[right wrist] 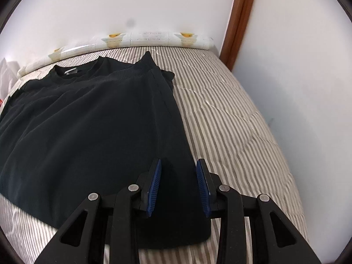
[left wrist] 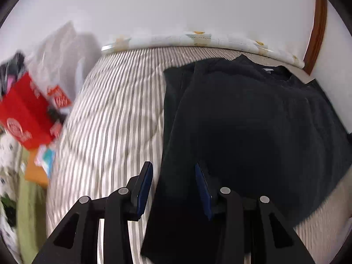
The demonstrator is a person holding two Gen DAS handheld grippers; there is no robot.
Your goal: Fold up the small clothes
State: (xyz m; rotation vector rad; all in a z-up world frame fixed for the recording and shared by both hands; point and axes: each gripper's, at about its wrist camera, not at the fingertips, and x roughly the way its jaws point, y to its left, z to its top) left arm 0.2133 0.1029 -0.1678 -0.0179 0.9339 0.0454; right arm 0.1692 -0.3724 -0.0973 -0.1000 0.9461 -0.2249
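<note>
Both grippers point steeply down over a bed, each hovering above one near corner of a black garment.

The left gripper (left wrist: 173, 184) sits over the garment's left edge. Its blue-padded jaws stand apart and released; the left pad is over the striped bed cover (left wrist: 114, 118), the right pad over dark cloth. A folded strip of the black garment (left wrist: 253, 132) runs between the jaws, but the pads do not press on it.

The right gripper (right wrist: 178, 183) hangs above the garment's near right corner. Its jaws are likewise parted, with black cloth lying flat beneath the gap and nothing pinched.

The black garment (right wrist: 88, 132) lies spread on the bed cover (right wrist: 231, 132), its neckline and white label at the far end, near a pale patterned bolster (right wrist: 154, 37) along the wall. Both side edges appear folded inward, leaving a long narrow shape that widens towards the far end.

To the left of the bed, badly blurred, are a red carton (left wrist: 26, 114) and what may be a white plastic bag (left wrist: 63, 50); their contents cannot be told. A brown wooden door frame (right wrist: 237, 19) stands at the far right.
</note>
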